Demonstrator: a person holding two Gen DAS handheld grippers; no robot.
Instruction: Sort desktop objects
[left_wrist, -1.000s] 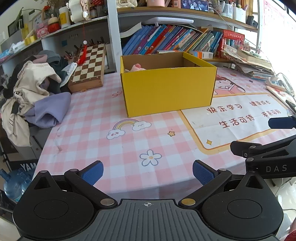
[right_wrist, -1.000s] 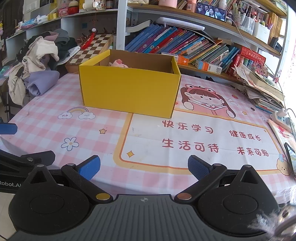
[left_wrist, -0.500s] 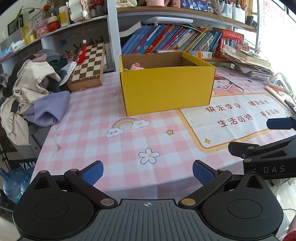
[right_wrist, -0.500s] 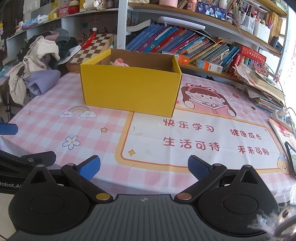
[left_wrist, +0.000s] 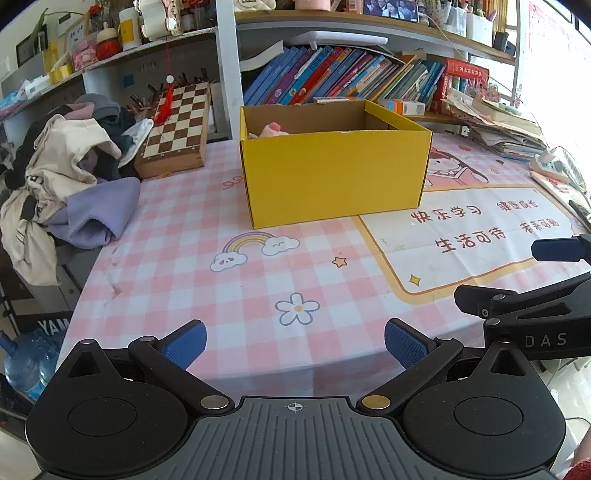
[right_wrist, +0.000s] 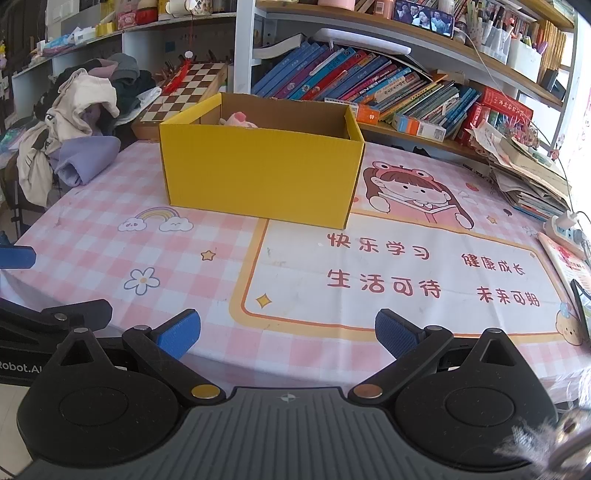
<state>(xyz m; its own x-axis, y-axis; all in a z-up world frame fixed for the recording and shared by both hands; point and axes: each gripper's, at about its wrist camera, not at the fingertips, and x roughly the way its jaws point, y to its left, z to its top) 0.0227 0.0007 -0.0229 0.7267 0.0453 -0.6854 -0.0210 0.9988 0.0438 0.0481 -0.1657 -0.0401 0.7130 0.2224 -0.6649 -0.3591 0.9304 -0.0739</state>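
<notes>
Two grippers, left gripper (left_wrist: 295, 341) and right gripper (right_wrist: 288, 332), have drawn back slightly toward the near edge of the tabletop (left_wrist: 236, 284), jaws spread wide and carrying nothing. That retreat suggests the sorting is finished. One yellow box (left_wrist: 332, 177) stands mid-tabletop, one pink soft toy (left_wrist: 271, 130) lying inside near its back left corner. One chessboard (left_wrist: 177, 122) leans behind, beside one heap of clothes (left_wrist: 62, 170).

Left claw (left_wrist: 295, 345), right claw (right_wrist: 288, 334): black linkage arms, blue ribbed pads, brass pivot screws, grey ribbed base.
</notes>
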